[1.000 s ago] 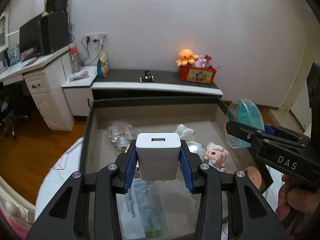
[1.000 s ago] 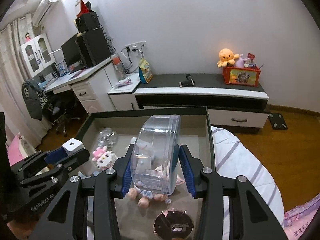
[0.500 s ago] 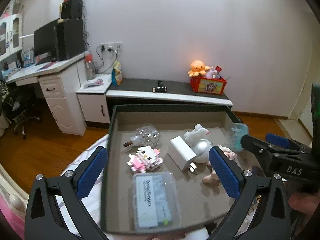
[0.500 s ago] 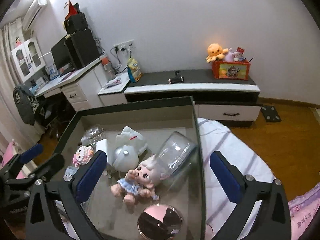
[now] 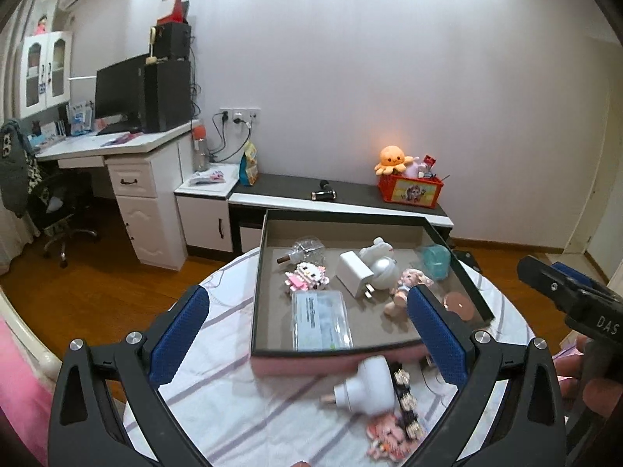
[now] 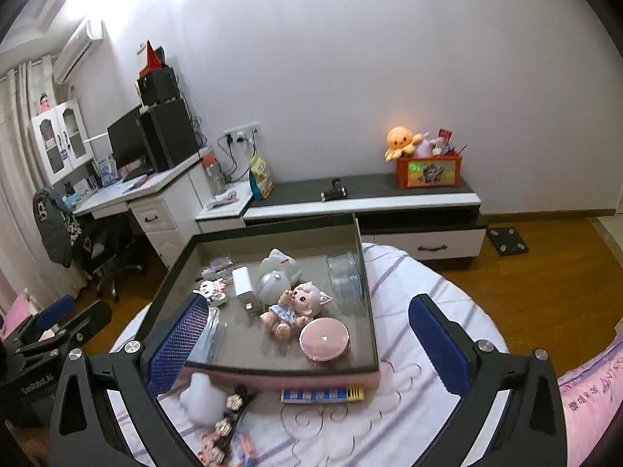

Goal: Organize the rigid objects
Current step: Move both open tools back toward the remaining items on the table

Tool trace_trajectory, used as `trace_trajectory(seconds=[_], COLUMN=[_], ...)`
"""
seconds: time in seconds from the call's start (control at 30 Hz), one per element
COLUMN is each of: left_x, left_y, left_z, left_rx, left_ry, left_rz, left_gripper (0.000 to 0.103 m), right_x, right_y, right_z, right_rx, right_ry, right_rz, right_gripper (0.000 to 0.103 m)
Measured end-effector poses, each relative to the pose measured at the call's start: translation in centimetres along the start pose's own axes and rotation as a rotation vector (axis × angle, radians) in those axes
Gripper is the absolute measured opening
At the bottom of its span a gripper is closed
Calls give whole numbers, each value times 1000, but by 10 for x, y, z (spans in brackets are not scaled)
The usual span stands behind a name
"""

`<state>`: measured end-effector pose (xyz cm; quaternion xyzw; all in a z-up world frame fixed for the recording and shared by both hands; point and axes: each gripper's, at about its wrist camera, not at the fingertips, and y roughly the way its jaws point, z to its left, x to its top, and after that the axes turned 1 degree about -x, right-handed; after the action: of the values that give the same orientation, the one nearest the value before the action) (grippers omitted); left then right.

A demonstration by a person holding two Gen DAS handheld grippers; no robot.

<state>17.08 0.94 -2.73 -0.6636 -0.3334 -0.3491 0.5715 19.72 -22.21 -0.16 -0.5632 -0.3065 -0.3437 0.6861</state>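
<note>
Left gripper (image 5: 307, 334): fingers are being held wide apart, nothing grasped, above the striped bed cover (image 5: 233, 389).
Tray: a dark-rimmed shallow tray (image 5: 257, 272) is holding the white square charger (image 5: 353, 272) and clear round plastic case (image 6: 344, 278).
Right gripper (image 6: 307, 334): fingers are spread, empty.
Progress: several items are judged sorted; a white plug-shaped object (image 5: 370, 389) and black hair clip (image 5: 405, 401) are lying outside.
Views: a blue-yellow flat packet (image 6: 323, 394) is being shown only by the right wrist.

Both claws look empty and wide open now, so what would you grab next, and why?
Probably lower the left gripper onto the white plug-like item. It lies outside the tray on the striped cloth, close below the open jaws, while other objects already sit inside.
</note>
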Motion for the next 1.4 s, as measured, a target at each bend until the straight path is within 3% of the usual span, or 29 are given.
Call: trace_trajectory(seconds=[0.23, 0.6, 1.07, 1.4], left_x=[-11, -36, -58, -64], left_y=[-38, -75, -104, -101], left_z=[-7, -24, -24, -21], left_rx=[10, 3, 13, 20], left_ry=[4, 42, 44, 38], left_rz=[-23, -19, -15, 1], left_gripper=[103, 103, 103, 103], right_x=[-20, -63, -70, -73], right_y=[-45, -83, -112, -112], right_z=[10, 14, 23, 20], right_rx=[-18, -71, -78, -90], right_ry=[-37, -60, -81, -75], right_rz=[-38, -22, -56, -44], right_gripper=[103, 103, 103, 103])
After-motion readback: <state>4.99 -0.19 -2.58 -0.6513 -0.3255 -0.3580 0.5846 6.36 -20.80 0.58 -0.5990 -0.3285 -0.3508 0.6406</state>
